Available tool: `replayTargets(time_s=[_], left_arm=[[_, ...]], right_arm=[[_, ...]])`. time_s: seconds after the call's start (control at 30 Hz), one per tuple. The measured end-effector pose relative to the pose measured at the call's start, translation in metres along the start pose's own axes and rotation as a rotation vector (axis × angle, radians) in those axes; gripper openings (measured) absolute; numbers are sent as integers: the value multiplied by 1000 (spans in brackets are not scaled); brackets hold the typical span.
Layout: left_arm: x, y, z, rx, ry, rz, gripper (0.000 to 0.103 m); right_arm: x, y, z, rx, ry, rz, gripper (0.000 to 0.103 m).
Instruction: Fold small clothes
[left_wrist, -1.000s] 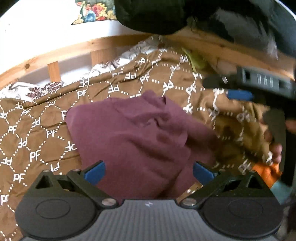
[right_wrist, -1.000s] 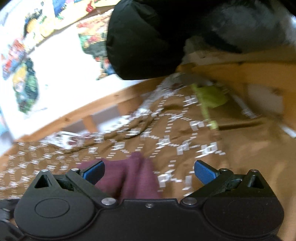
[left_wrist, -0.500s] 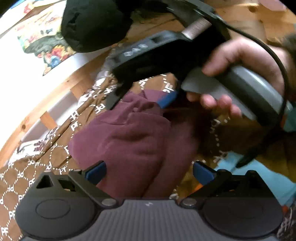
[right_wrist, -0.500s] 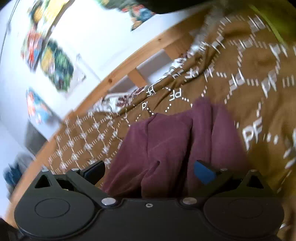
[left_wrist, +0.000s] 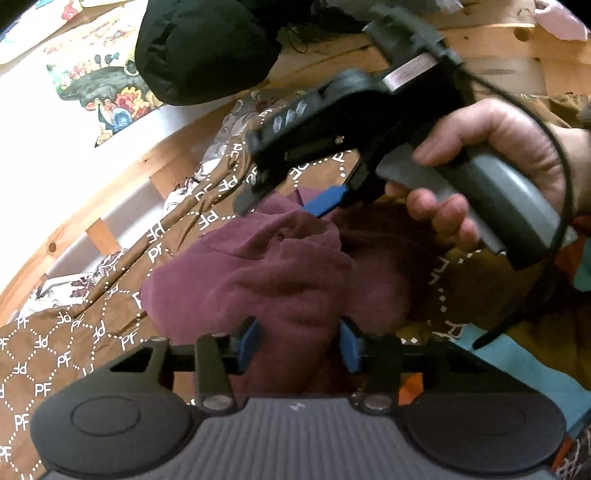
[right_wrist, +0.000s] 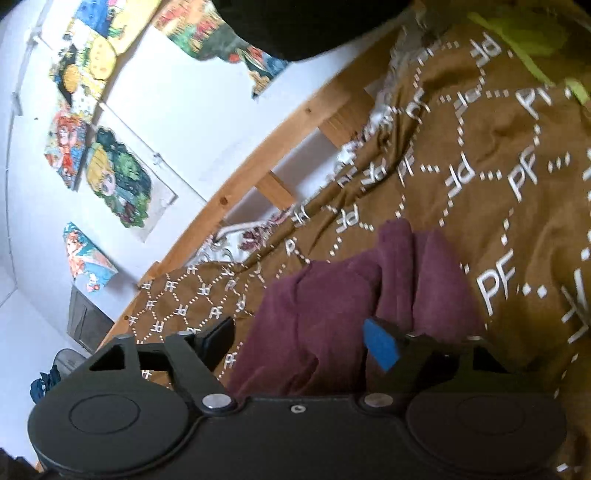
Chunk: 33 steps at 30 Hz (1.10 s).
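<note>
Bare bedspread (right_wrist: 517, 155) beyond, wooden rail (right_wrist: 258, 155) bounding its far edge

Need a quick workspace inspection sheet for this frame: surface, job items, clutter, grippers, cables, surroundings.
Surface: brown PF-print bedspread, wrinkled.
Job's things: maroon garment, bunched, unfolded.
Clutter: black bundle by the frame; lime cloth at far end; teal and orange fabric at the near edge.
Grippers: left gripper closing, garment between pads; right gripper closing over the garment's far end.
Cables: black cable trails from right gripper's handle.
Surroundings: wooden bed frame, white wall with posters.
</note>
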<state>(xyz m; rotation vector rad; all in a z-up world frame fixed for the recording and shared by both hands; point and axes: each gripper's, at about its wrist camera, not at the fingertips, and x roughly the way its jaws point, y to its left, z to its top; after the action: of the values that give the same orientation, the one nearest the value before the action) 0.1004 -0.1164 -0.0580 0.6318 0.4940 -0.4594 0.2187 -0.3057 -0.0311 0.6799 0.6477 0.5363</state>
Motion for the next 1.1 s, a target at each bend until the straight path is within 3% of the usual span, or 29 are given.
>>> replayTargets(time_s=[0.23, 0.3, 0.4, 0.7, 0.87, 1.1], left_arm=[[-2, 3, 0, -27, 4, -10, 22], [-4, 5, 2, -50, -5, -9, 18], [-7, 8, 6, -88, -25, -20, 16], [-9, 2, 29, -127, -75, -90, 15], [-6, -4, 34, -138, -61, -137, 15], [4, -4, 27, -145, -9, -160, 20]], right_arm=[[10, -10, -7, 41, 29, -97, 41], [10, -9, -8, 32, 23, -107, 26], [5, 0, -9, -24, -4, -125, 13], [-34, 32, 7, -232, -142, -145, 8], [-48, 20, 11, -219, -152, -232, 8], [-44, -6, 1, -164, -100, -297, 8]])
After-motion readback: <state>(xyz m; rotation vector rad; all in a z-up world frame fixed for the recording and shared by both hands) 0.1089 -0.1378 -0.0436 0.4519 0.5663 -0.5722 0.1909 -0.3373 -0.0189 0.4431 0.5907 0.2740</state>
